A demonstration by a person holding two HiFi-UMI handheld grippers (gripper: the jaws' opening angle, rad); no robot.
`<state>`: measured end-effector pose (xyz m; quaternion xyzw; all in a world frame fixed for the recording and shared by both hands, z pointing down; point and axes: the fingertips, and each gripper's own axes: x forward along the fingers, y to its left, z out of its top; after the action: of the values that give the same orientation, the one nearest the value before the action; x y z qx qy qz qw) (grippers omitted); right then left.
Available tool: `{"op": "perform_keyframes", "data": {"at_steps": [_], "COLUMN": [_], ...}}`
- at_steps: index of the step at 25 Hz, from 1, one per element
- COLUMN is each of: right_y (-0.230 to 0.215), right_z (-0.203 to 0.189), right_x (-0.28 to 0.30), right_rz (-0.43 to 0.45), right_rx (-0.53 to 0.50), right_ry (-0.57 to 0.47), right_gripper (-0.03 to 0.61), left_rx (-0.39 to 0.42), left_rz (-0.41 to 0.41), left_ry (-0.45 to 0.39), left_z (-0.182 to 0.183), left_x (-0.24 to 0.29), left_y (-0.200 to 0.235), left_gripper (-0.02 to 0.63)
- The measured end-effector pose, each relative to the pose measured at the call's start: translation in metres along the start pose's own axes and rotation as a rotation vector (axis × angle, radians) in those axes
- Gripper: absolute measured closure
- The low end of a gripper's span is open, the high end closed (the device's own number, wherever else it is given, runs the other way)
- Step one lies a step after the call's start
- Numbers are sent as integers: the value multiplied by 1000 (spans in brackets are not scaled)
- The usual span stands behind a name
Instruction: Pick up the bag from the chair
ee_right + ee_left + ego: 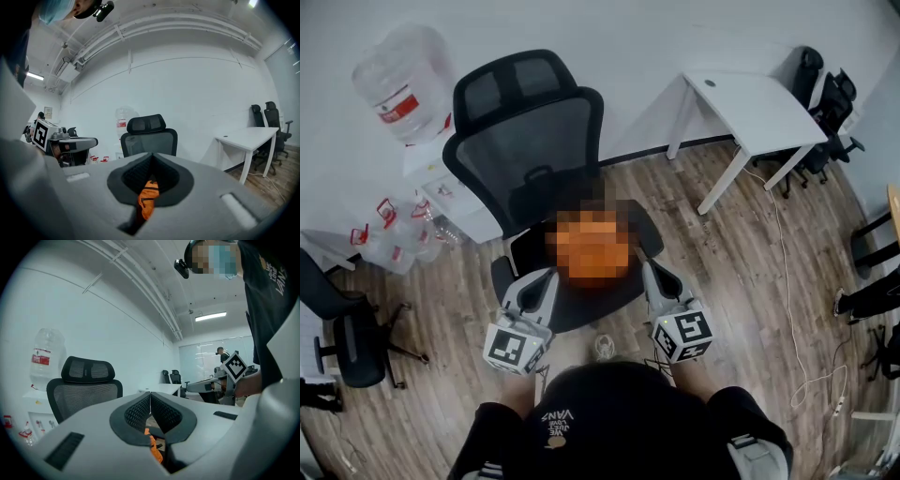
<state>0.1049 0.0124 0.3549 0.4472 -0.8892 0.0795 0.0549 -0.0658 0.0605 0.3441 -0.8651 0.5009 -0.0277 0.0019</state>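
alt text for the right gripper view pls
The right gripper has its grey tongs closed tip to tip, with a fold of an orange bag caught in the gap below. Beyond stand a black mesh office chair, a white desk and a white wall.

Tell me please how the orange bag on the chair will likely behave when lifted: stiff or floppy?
The orange bag is probably floppy: the right gripper view shows creased, folded fabric, so it may sag when lifted. Soft cloth like this seems unlikely to roll off the chair. Its weight cannot be judged here.
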Motion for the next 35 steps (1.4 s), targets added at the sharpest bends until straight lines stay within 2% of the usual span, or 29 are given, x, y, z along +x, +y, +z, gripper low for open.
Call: {"op": "perform_keyframes", "data": {"at_steps": [11,17,35], "right_y": [-17,-19,-33], "right_z": [-5,-4,-6], "right_x": [25,38,76], "right_rz": [45,30,-111], "right_rx": [10,20,68], "right_ry": [19,27,42], "right_gripper": [581,581,581], "left_rx": [0,-16,-40], "left_rz": [41,33,-123], "left_ry": [24,35,78], "left_z": [-4,-9,-28], "left_x": [20,26,78], "left_y": [8,22,63], "left_gripper": [611,611,611]}}
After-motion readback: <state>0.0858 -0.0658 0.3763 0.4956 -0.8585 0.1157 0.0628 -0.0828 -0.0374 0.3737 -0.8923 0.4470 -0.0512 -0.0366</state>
